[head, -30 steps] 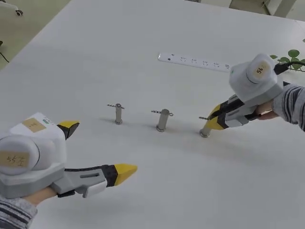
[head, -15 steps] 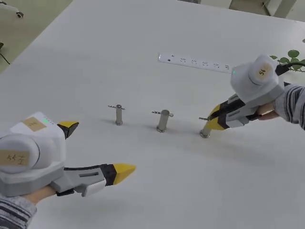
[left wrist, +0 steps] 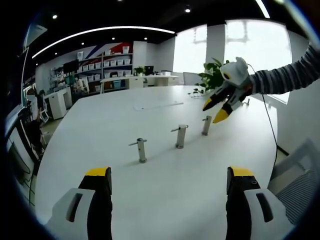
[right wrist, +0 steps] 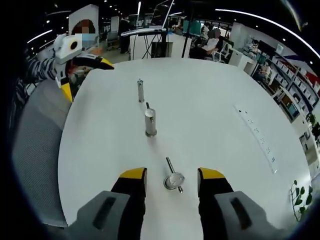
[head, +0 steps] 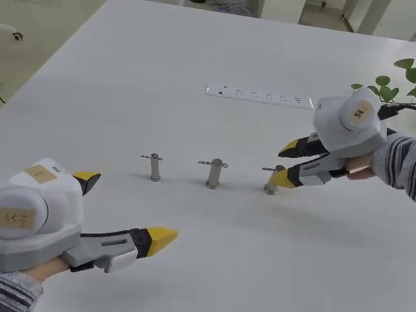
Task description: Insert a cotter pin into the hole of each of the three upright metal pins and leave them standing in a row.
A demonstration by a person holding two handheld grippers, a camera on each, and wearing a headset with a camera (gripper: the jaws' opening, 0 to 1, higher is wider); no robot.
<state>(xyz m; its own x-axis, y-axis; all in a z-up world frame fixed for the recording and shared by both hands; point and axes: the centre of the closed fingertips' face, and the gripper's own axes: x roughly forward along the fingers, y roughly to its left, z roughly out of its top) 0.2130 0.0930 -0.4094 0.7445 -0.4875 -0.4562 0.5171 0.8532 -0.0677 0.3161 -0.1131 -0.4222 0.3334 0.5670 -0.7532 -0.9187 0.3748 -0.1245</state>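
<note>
Two grippers are over the white table [head: 195,78]. The left gripper [head: 127,205] hovers low at the near edge, jaws spread wide and empty, well apart from the row; the right gripper [head: 284,165] reaches in tilted downward, jaws spread either side of the right pin [head: 271,184], clear of it. Three metal pins stand upright in a row, the left pin [head: 155,170] and middle pin [head: 212,177] included, with three cotter pins [head: 213,164], one through each top.

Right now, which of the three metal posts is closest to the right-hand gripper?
The post at the right end of the row: it stands between the open jaws of the right gripper, while the other two stand farther left.
</note>
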